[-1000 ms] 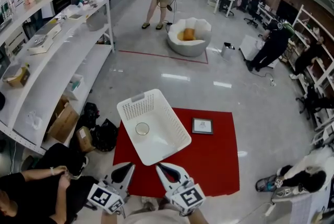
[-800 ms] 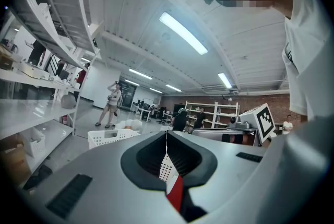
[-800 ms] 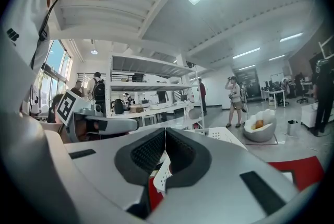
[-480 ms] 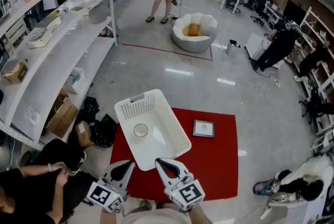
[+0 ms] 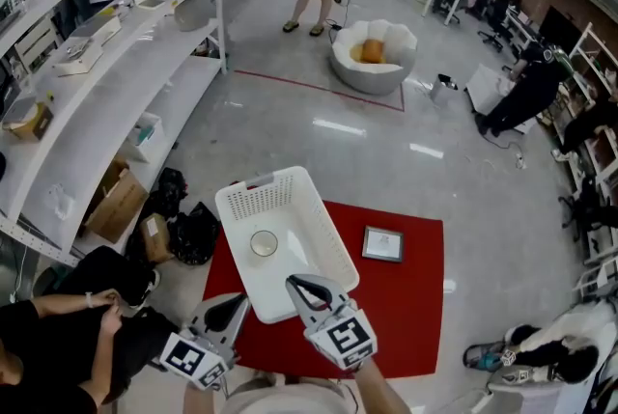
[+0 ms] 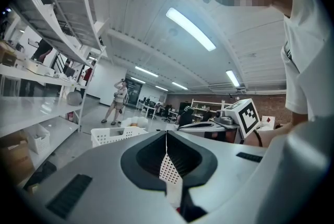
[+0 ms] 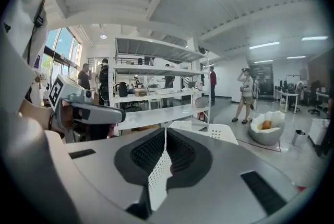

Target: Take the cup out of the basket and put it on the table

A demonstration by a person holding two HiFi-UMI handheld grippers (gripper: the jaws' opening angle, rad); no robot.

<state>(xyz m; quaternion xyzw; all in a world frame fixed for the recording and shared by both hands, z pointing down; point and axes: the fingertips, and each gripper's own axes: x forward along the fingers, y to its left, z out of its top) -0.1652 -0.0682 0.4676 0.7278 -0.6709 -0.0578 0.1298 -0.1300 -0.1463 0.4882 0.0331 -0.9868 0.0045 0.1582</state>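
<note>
A white perforated basket (image 5: 311,238) stands on the red table top (image 5: 406,306), turned at an angle. The cup (image 5: 264,243), a small clear round one, sits upright on the basket's floor towards its left side. My right gripper (image 5: 295,284) is shut and empty, its tip over the basket's near rim. My left gripper (image 5: 236,304) is also shut and empty, just short of the basket's near left corner. The basket's rim (image 6: 112,136) shows beyond the closed jaws in the left gripper view, and the rim (image 7: 219,132) shows again in the right gripper view.
A small grey framed square (image 5: 383,244) lies on the red top right of the basket. White shelving (image 5: 97,113) runs along the left, with cardboard boxes (image 5: 121,205) and black bags (image 5: 193,234) below. A seated person's hands (image 5: 97,306) are at lower left. Other people stand farther off.
My right gripper has moved forward, from short of the basket to over its near rim. The left gripper has stayed roughly in place. Both remain shut.
</note>
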